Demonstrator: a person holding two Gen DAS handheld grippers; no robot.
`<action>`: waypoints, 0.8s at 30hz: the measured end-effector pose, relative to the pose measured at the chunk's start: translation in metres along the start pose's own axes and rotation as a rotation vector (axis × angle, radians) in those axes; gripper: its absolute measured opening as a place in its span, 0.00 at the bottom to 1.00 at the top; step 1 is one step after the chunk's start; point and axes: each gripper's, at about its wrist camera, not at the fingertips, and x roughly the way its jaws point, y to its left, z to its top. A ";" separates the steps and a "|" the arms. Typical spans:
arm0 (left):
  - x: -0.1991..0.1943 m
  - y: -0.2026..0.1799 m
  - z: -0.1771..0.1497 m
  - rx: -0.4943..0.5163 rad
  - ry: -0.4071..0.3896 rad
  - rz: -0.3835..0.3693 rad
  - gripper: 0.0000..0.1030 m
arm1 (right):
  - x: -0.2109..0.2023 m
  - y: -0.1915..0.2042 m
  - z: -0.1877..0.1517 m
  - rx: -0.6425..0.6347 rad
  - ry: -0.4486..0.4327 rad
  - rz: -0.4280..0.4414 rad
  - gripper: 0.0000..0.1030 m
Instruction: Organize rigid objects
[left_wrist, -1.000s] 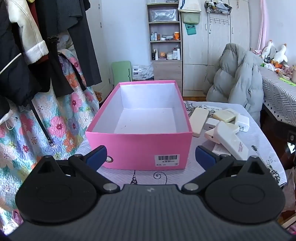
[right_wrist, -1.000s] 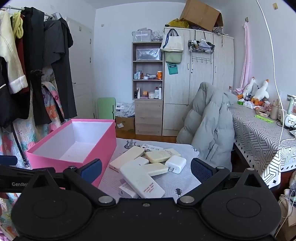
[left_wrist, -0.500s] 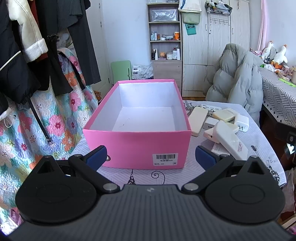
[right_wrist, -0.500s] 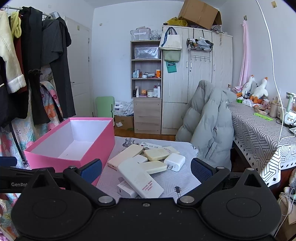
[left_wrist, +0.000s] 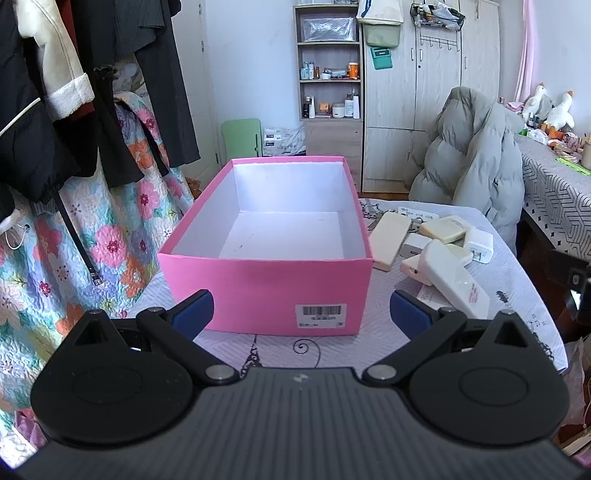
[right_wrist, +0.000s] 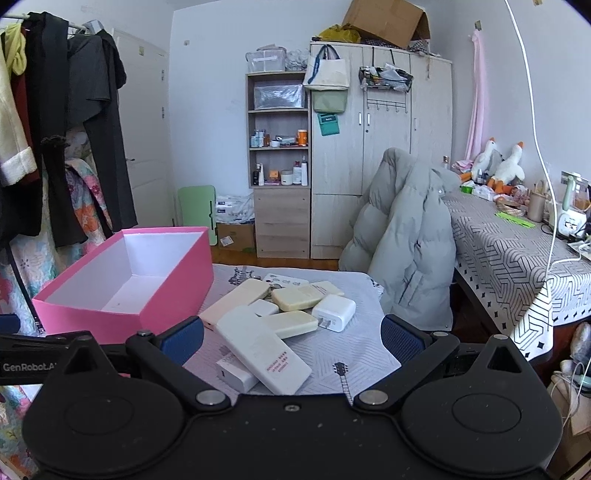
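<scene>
An empty pink box (left_wrist: 266, 284) with a white inside stands on the table; it also shows at the left of the right wrist view (right_wrist: 122, 284). To its right lies a pile of white and cream power banks (left_wrist: 452, 273) and a white charger (left_wrist: 480, 244). The same pile (right_wrist: 264, 341) and charger (right_wrist: 334, 312) lie in front of my right gripper (right_wrist: 291, 334), which is open and empty just before them. My left gripper (left_wrist: 301, 312) is open and empty, facing the box's near wall.
The table (right_wrist: 369, 354) carries a pale patterned cloth. A grey puffer jacket (right_wrist: 402, 236) hangs over a chair behind it. Clothes (left_wrist: 74, 92) hang at the left. A second table (right_wrist: 517, 251) with clutter stands at the right. My left gripper's body (right_wrist: 26, 354) shows at the right view's left edge.
Both grippers have drawn back and risen slightly, so the box and the pile sit a little lower and farther in view. Both stay open and empty.
</scene>
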 end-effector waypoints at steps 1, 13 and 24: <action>0.000 -0.002 0.000 -0.005 0.000 -0.001 1.00 | 0.000 -0.002 -0.001 -0.001 0.000 -0.003 1.00; -0.007 -0.030 -0.005 0.022 -0.004 -0.041 1.00 | -0.001 -0.027 -0.005 -0.001 -0.014 -0.068 1.00; -0.006 -0.037 -0.006 0.018 0.010 -0.038 1.00 | 0.003 -0.028 -0.008 -0.004 -0.009 -0.041 1.00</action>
